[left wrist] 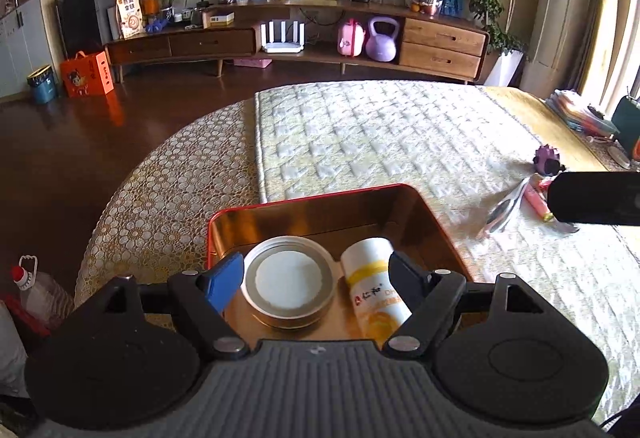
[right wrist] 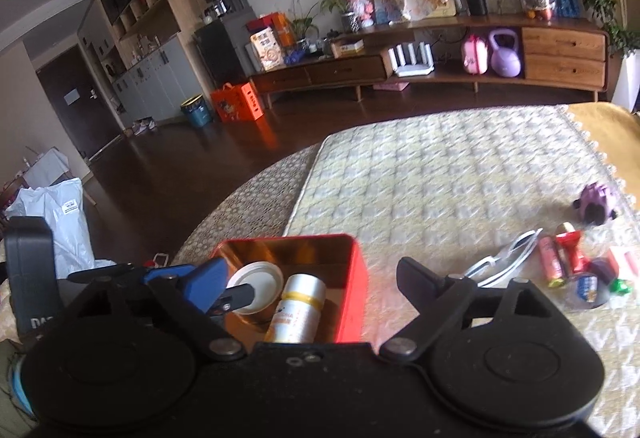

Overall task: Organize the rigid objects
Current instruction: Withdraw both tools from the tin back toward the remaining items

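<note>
Both grippers, left gripper (left wrist: 316, 272) and right gripper (right wrist: 310, 280), spread wide, empty, above red tin (right wrist: 352, 270); bottle (right wrist: 298, 308) stowed. Next, probably: fetching spoon (right wrist: 504, 258), lower right.

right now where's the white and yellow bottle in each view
Left wrist: the bottle lies low centre in the red tin, right of the round lid.
Right wrist: the bottle sits low, left of centre, in the tin's right half.
Shared landmark: the purple kettlebell on the far cabinet.
</note>
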Motion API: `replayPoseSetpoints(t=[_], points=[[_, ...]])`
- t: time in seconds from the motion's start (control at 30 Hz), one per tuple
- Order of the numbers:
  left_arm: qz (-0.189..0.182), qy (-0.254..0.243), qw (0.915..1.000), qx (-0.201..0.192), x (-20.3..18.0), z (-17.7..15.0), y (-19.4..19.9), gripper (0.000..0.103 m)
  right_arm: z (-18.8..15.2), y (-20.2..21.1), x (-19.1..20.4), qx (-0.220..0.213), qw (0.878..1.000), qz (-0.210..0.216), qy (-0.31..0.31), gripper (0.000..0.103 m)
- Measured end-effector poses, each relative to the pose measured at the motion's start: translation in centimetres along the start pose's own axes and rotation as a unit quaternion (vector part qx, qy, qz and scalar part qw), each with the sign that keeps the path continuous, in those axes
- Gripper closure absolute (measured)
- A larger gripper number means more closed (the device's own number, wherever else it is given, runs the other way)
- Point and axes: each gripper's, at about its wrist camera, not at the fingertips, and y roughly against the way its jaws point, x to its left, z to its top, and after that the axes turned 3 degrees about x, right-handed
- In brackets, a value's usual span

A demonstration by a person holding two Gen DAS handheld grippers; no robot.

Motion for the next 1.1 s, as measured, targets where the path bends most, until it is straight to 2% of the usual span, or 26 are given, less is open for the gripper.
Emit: replayPoseSetpoints(t=[0.27, 0.67, 0.83, 0.9, 1.1], points=[[-0.024, -0.015, 0.9994, -0.018, -3.0, 0.0, 2.6, 0.024, -0.7, 3.1, -3.2, -0.046, 0.997, -0.061, -0.011, 0.000], [-0.060, -0.034, 0.9975, -0.018, -7.9, -0.5, 3.7, 0.021, -4.0, 7.1, -8.9, -0.079, 0.990, -0.113, -0.031, 0.000], [-0.066, -0.039, 0.9969, -0.017, -10.2, -0.8, 3.2, 0.020, -5.7, 7.8, -11.2, -0.076, 0.987, -0.139, -0.028, 0.000], [-0.069, -0.033, 0.9969, -0.017, -11.0, -0.8, 2.8, 0.016, -6.1, 7.8, -12.0, -0.075, 0.986, -0.146, -0.028, 0.000], [-0.068, -0.046, 0.9965, -0.012, -13.9, -0.6, 1.2, 0.016, -7.3, 7.7, -14.6, -0.068, 0.984, -0.166, -0.022, 0.000]])
